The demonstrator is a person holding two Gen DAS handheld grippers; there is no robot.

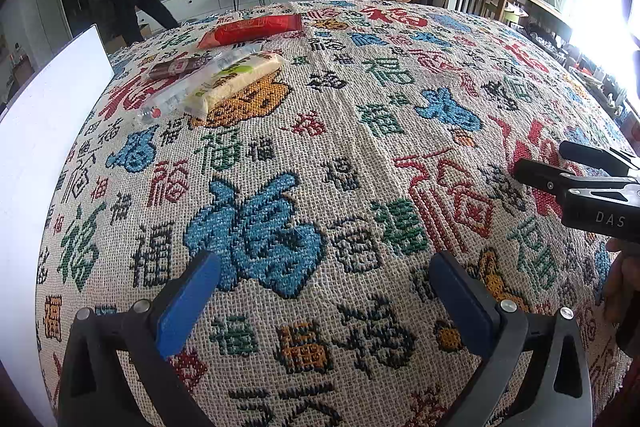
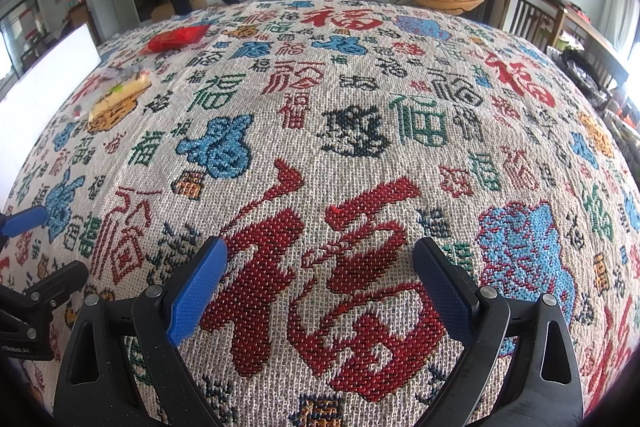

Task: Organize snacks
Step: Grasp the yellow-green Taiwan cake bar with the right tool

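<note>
The left claw (image 1: 324,291) and right claw (image 2: 320,279) both gape empty over the table's (image 1: 360,131) coarse woven cloth. Near the far left corner lie the snacks: a red packet (image 1: 252,29), a brown stick (image 1: 180,66), a clear wrapper (image 1: 192,91) with its print unreadable, and a pale cracker pack (image 1: 236,81).

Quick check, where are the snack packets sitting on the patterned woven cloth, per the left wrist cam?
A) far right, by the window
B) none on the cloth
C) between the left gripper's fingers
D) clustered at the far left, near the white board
D: the red foil packet, brown stick packet and pale wafer packet lie together far left beside the white board; the left gripper is open and empty.
</note>
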